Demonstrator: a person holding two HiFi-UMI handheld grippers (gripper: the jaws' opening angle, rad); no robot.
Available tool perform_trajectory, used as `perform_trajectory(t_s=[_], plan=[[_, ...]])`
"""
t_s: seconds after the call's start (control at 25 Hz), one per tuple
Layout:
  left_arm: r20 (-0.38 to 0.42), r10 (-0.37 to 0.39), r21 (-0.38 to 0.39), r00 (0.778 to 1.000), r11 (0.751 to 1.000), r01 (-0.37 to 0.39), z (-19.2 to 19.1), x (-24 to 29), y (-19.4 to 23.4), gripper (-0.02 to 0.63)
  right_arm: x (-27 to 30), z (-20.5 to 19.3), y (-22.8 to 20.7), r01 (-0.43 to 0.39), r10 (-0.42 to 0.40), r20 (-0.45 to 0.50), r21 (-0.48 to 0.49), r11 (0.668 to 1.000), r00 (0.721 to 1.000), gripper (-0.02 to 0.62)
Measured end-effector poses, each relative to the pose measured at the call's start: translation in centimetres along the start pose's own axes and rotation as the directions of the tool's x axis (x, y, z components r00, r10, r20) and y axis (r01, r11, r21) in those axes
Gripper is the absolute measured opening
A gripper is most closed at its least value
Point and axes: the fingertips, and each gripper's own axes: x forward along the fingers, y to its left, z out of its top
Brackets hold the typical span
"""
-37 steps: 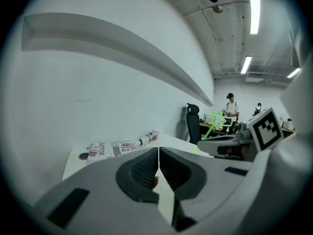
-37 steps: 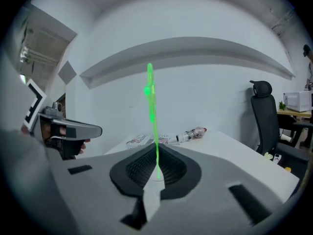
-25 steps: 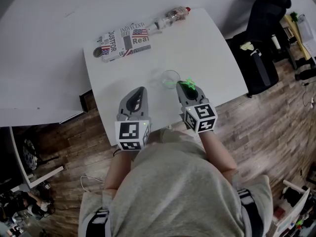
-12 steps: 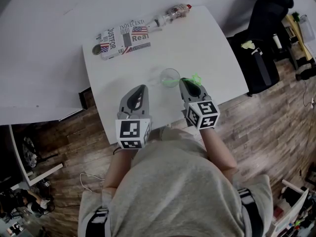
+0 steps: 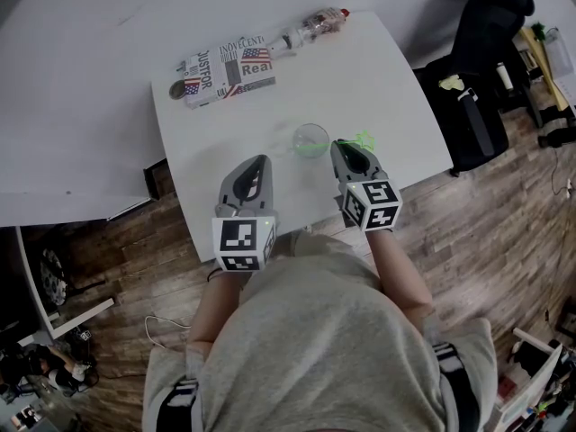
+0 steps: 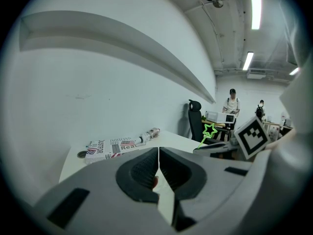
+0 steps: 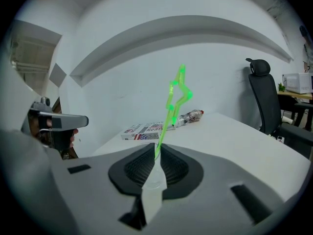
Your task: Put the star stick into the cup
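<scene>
Mid-frame in the head view, the star stick [image 5: 358, 139] lies between the narrow, opening jaws of the right gripper [image 5: 347, 148]. Its lower end reaches the cup [image 5: 310, 139] just left on the worktop [image 5: 387, 88]. The left gripper [image 5: 256, 167] is closed and empty.

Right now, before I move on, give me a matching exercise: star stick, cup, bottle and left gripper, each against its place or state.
Things:
1. star stick
2. cup
3. bottle
4. left gripper

Places or states:
A. fingers together, nothing between them
B. lying at the far edge of the table
C. between the fingers of the right gripper
D. clear, standing on the table ahead of both grippers

Pairs: 1-C, 2-D, 3-B, 4-A.

The right gripper's fingers are opening, with the star stick between them.
</scene>
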Motion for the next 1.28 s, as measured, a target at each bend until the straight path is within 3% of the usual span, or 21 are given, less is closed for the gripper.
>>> perform_trajectory(t_s=[0.52, 1.08, 1.28], plan=[[0.022, -0.004, -0.01, 1.0, 1.0, 0.004, 0.7, -2.6, 0.6, 0.008, -1.7, -1.0, 0.6, 0.045, -0.045, -0.021, -0.005, 0.999, 0.999, 0.114], [0.071, -0.015, -0.021, 0.997, 1.0, 0.016, 0.0, -9.8, 0.8, 0.009, -9.7, 0.8, 7.5, 0.096, -0.089, 0.099, -0.079, 0.992, 0.991, 0.112], [0.085, -0.022, -0.017, 0.996, 1.0, 0.023, -0.7, -13.2, 0.5, 0.008, -13.3, 1.4, 11.2, 0.097, -0.082, 0.154, -0.094, 0.991, 0.985, 0.06]])
